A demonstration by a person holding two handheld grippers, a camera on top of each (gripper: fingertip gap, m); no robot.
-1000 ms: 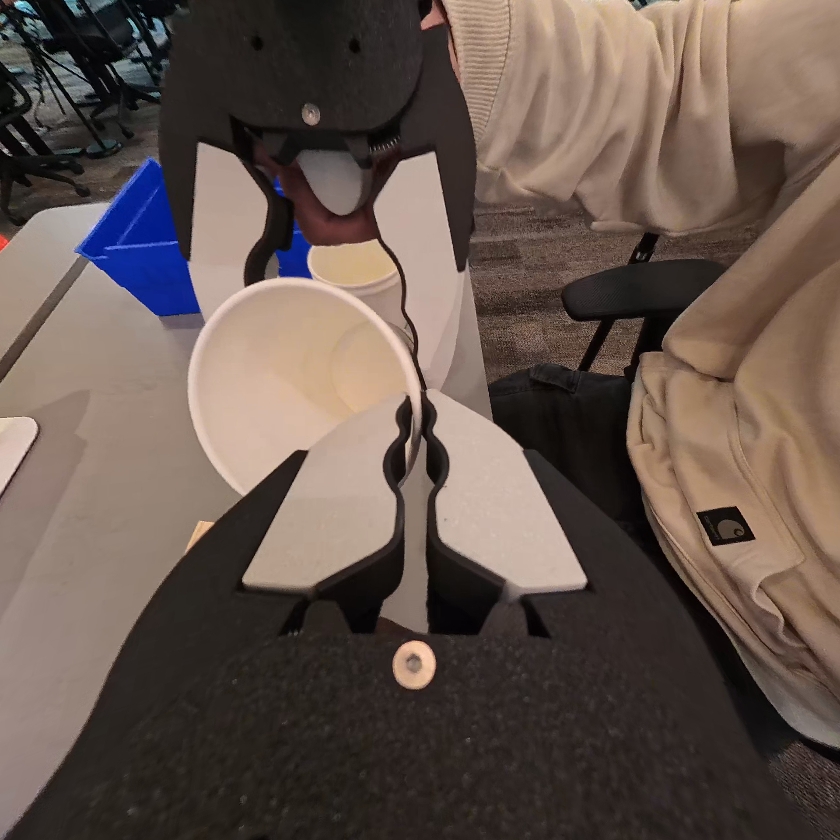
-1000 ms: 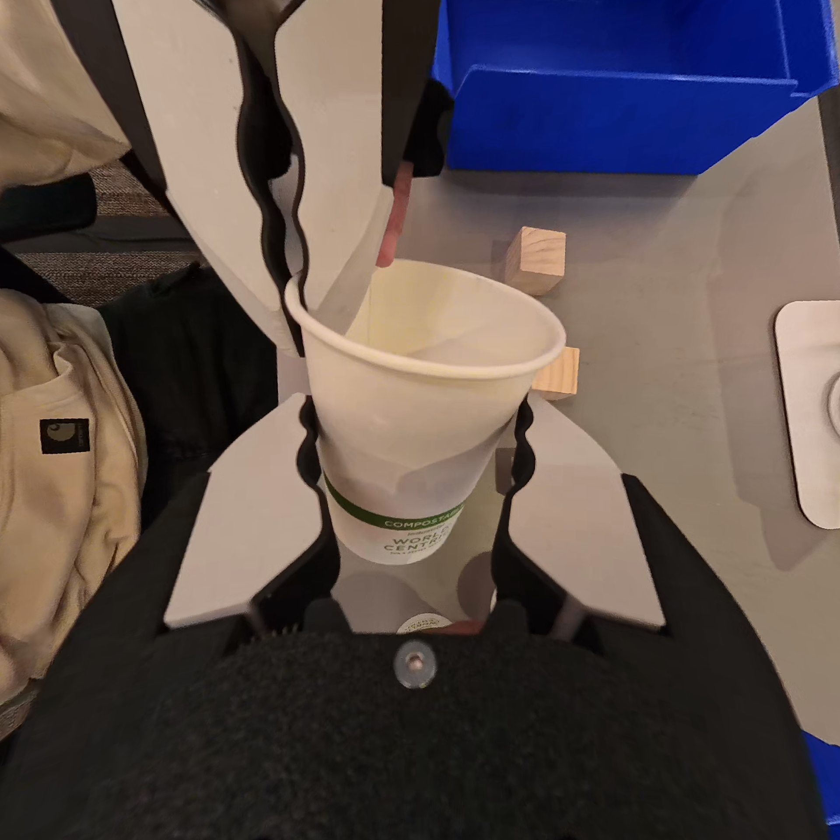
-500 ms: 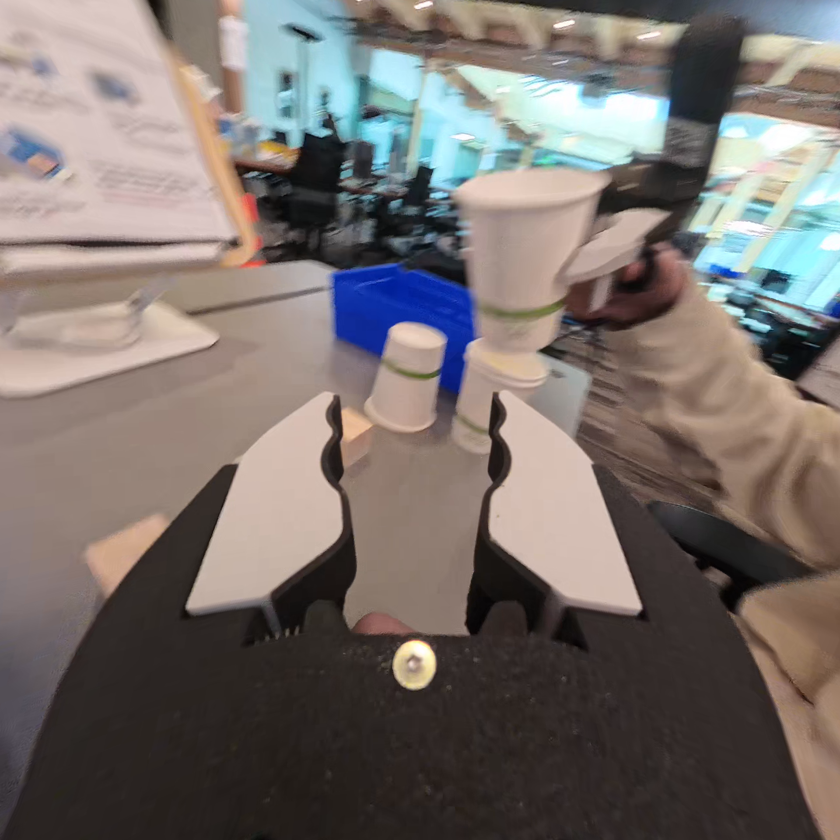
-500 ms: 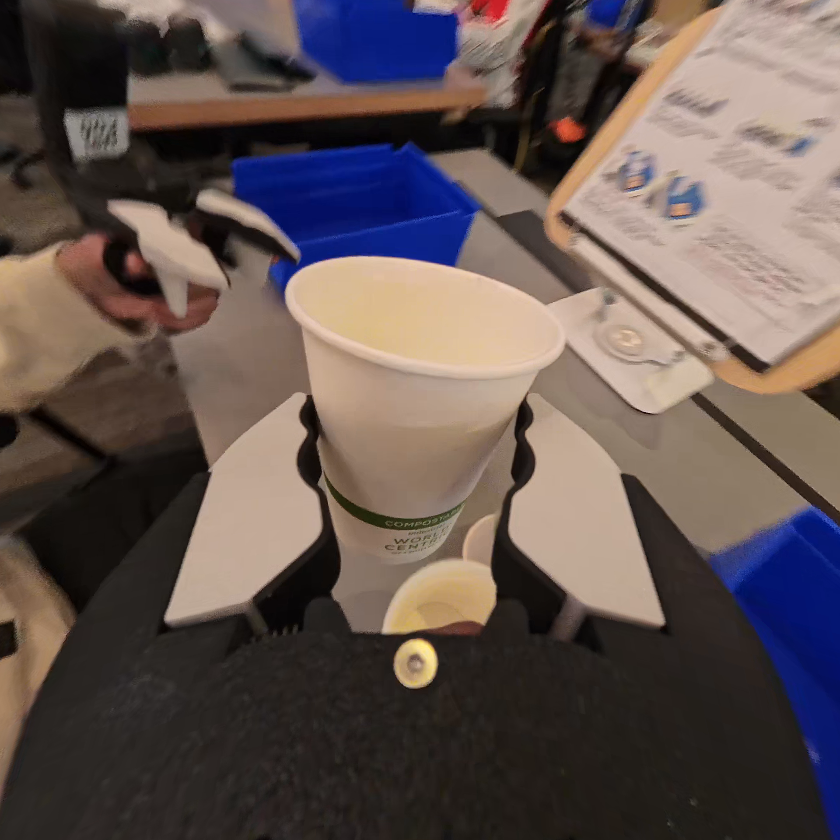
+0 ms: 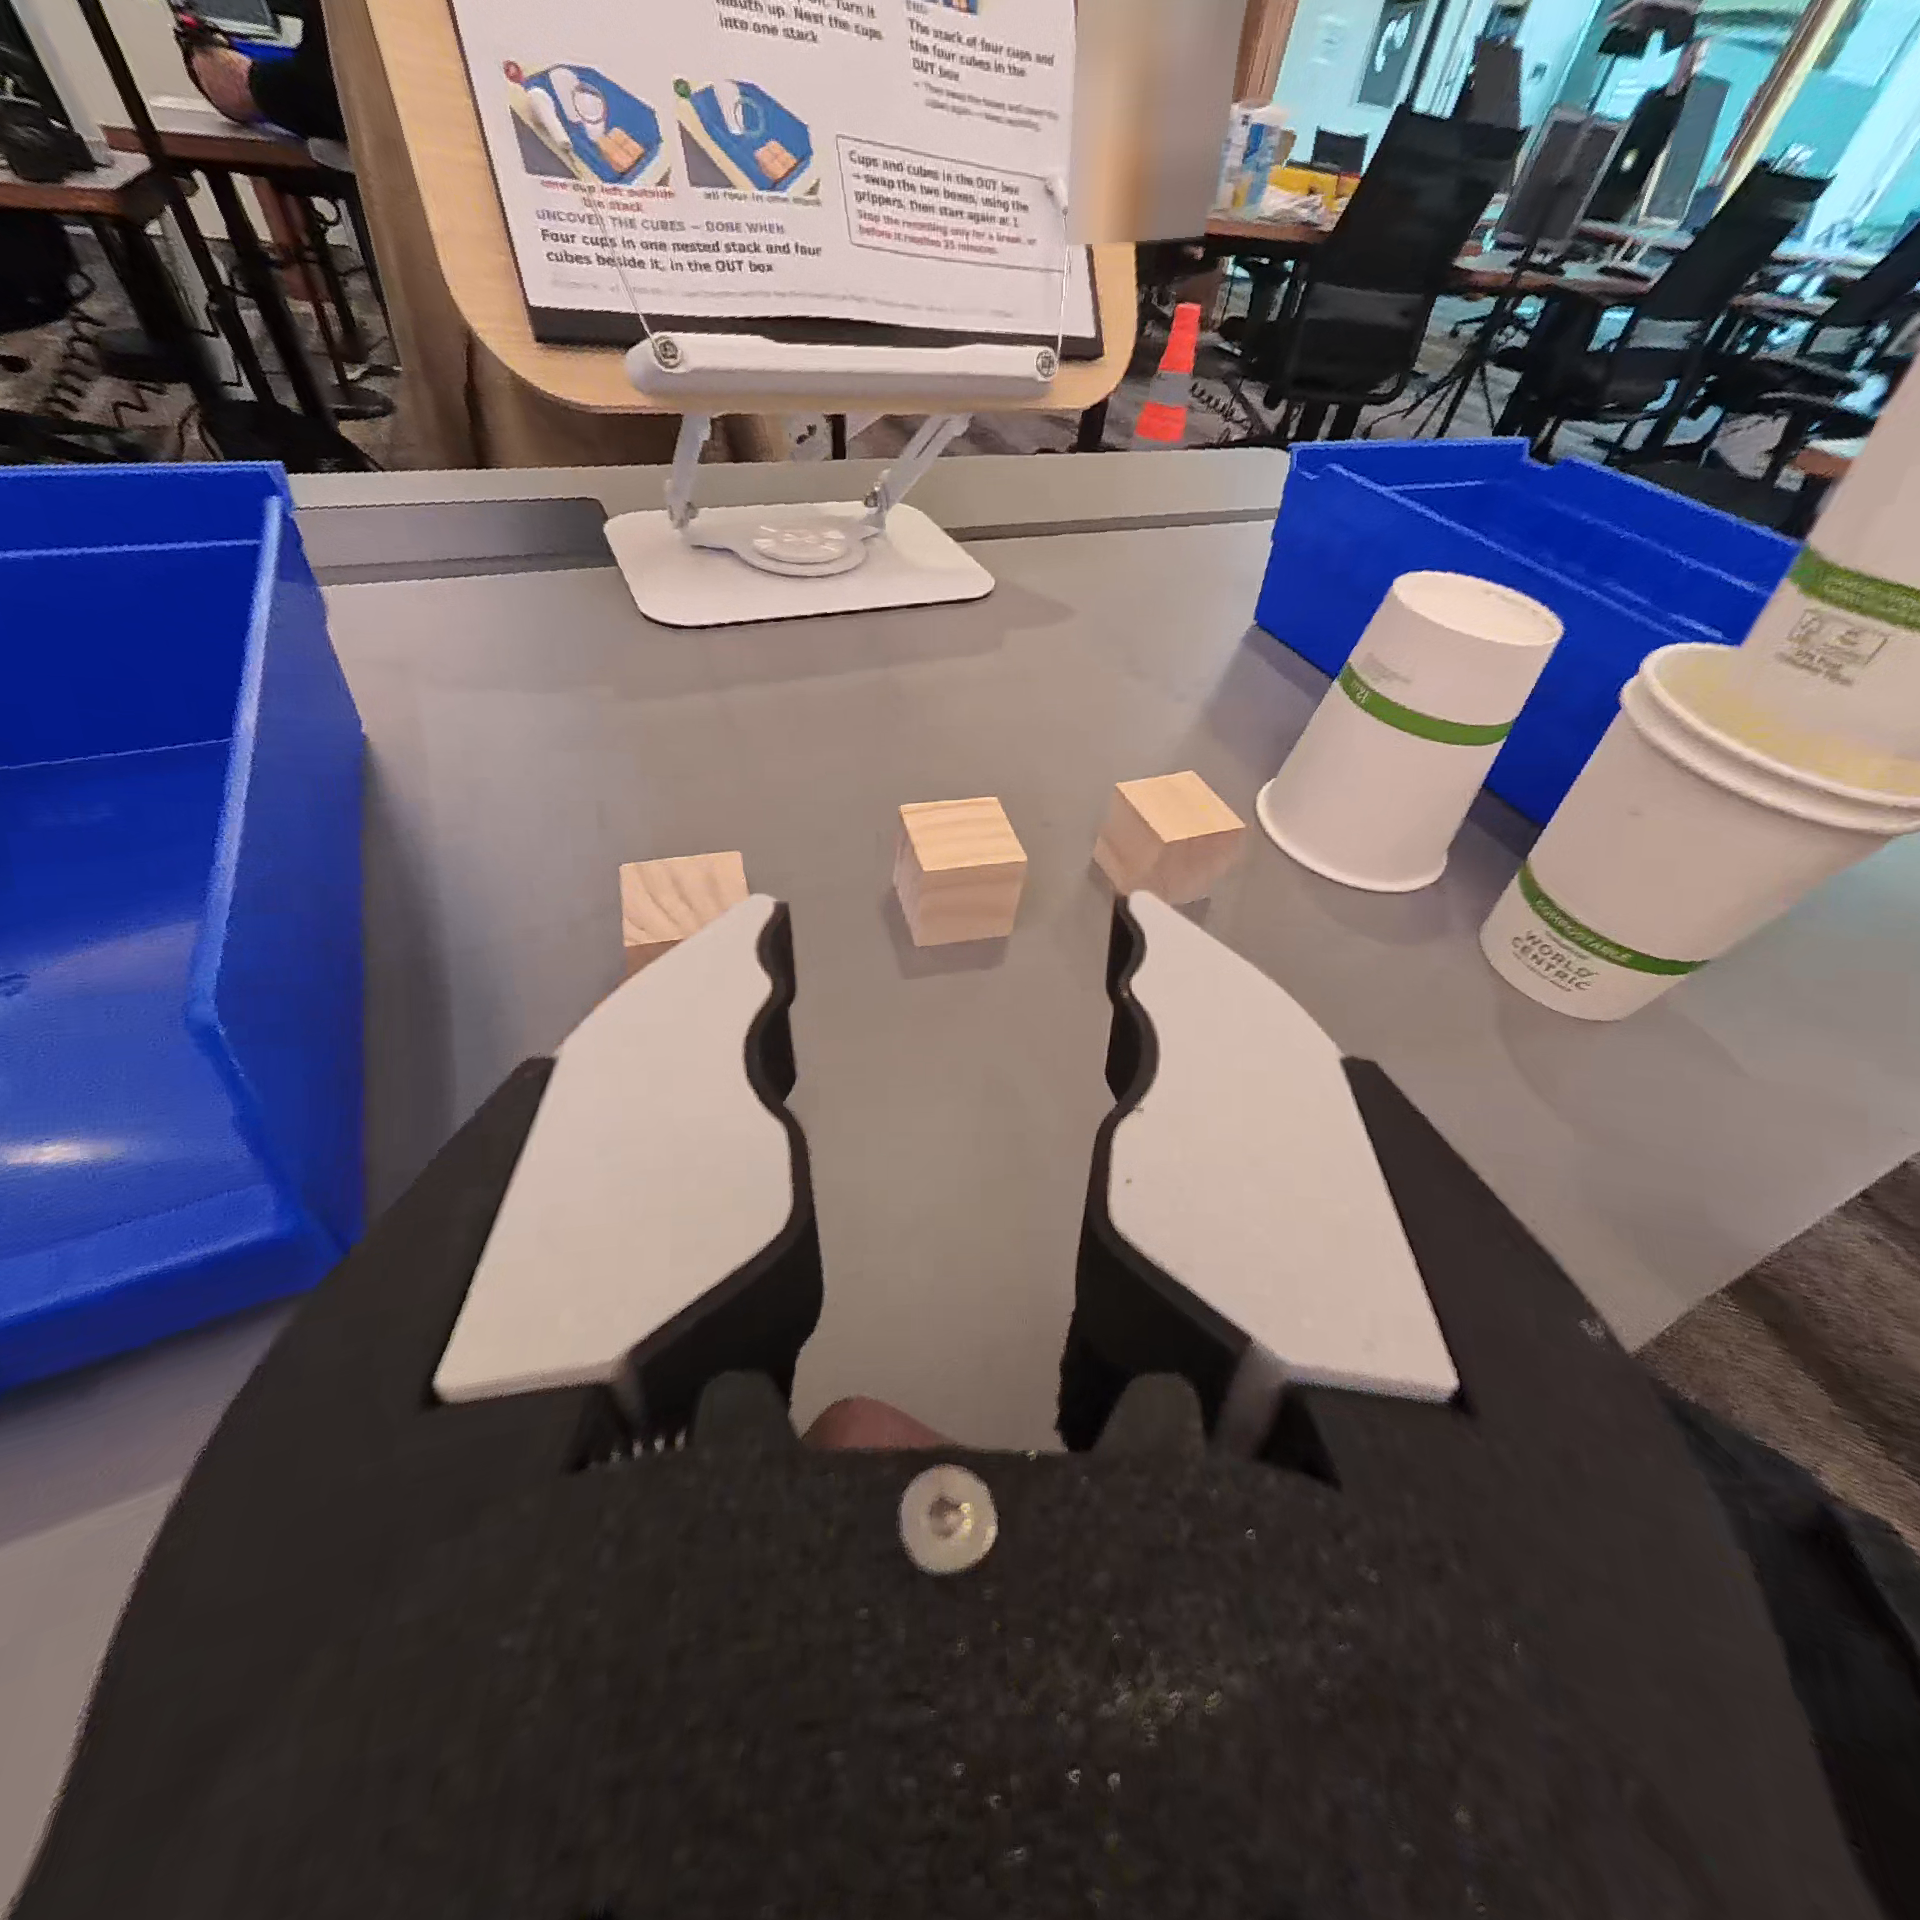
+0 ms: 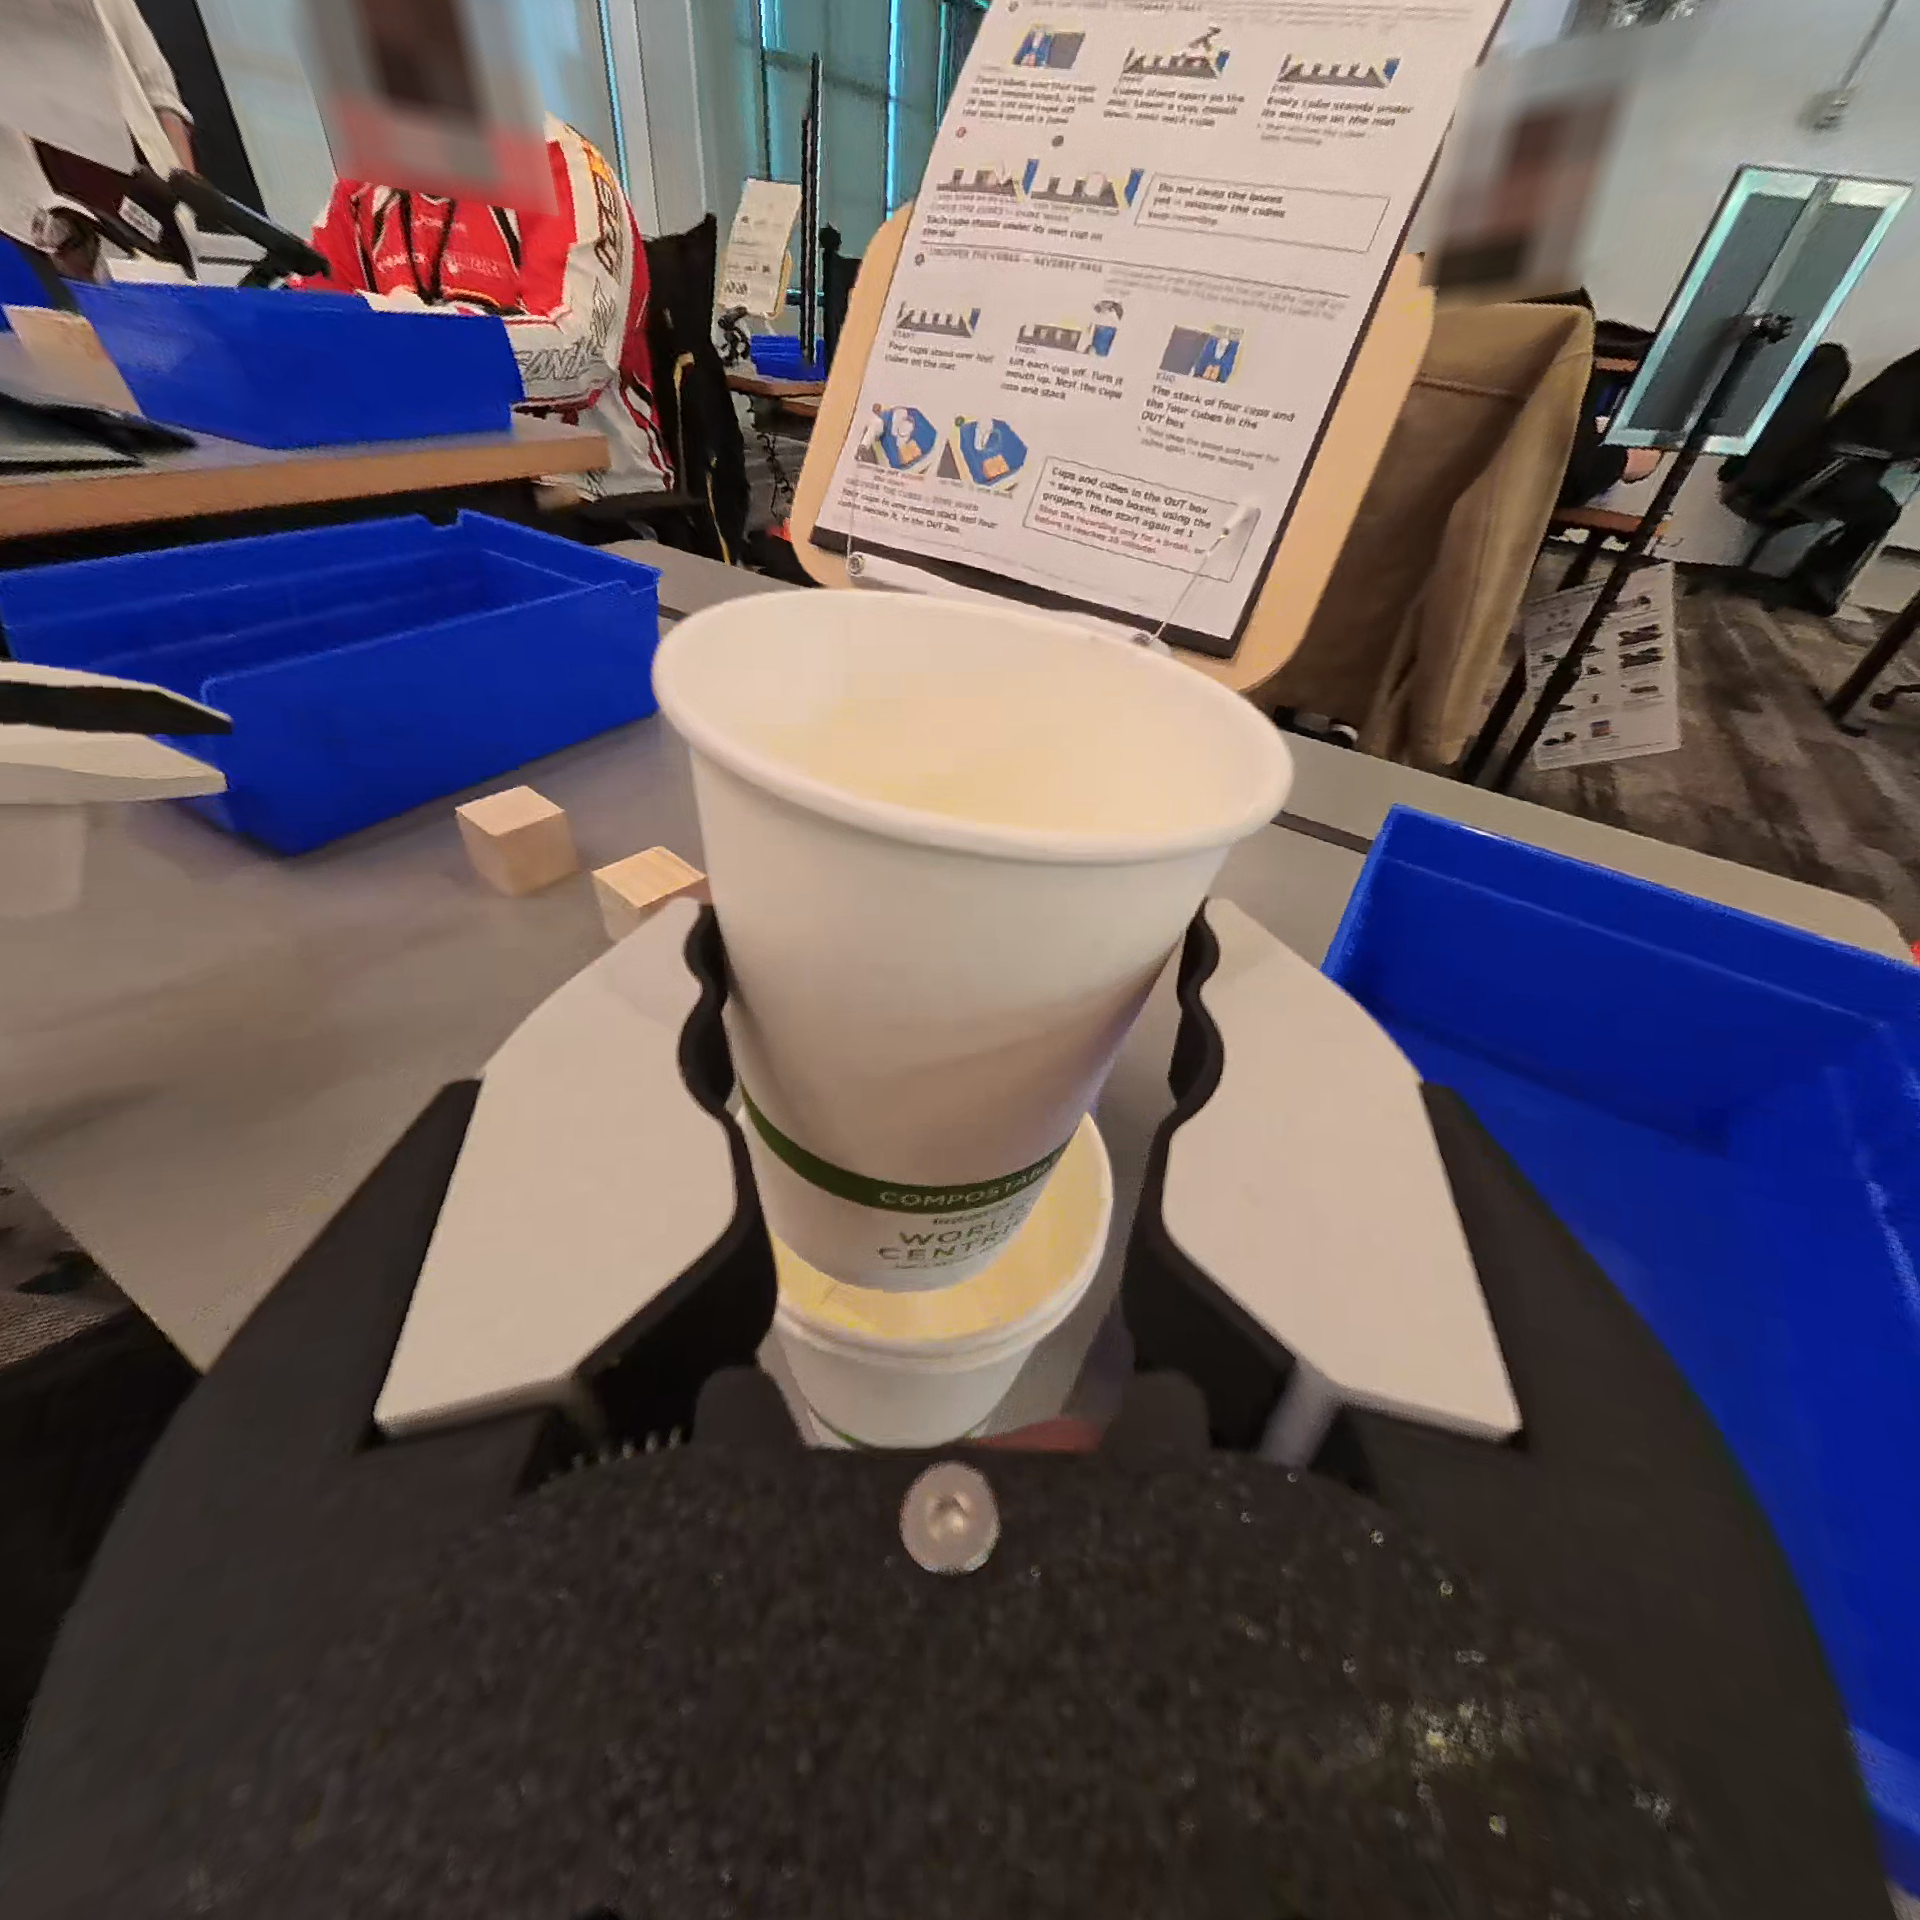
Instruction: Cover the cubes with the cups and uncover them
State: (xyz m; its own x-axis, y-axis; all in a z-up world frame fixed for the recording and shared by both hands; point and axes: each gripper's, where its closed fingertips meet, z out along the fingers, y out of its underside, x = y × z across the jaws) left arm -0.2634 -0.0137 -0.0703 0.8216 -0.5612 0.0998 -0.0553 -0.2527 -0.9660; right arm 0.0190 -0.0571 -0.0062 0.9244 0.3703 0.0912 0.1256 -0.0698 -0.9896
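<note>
My left gripper (image 5: 951,914) is open and empty, low over the grey table. Three wooden cubes (image 5: 681,899), (image 5: 958,868), (image 5: 1169,831) lie in a row just beyond its fingertips. An upside-down white paper cup (image 5: 1403,727) stands right of them. My right gripper (image 6: 951,925) is shut on a white paper cup (image 6: 966,883), held mouth up, its base inside the mouth of an upright cup (image 6: 935,1320) on the table. That upright cup (image 5: 1683,831) and the held cup (image 5: 1860,582) also show at the right edge of the left wrist view. Two cubes (image 6: 514,836), (image 6: 649,883) show left of the held cup.
A blue bin (image 5: 156,883) stands at the table's left side and another (image 5: 1507,561) at the right. An instruction board on a white stand (image 5: 800,561) is at the back. The left gripper's fingers (image 6: 104,738) show at the far left of the right wrist view.
My left gripper let go of the cup's rim, opened and swung round to face the cubes. My right gripper turned its cup upright and lowered its base into the standing cup.
</note>
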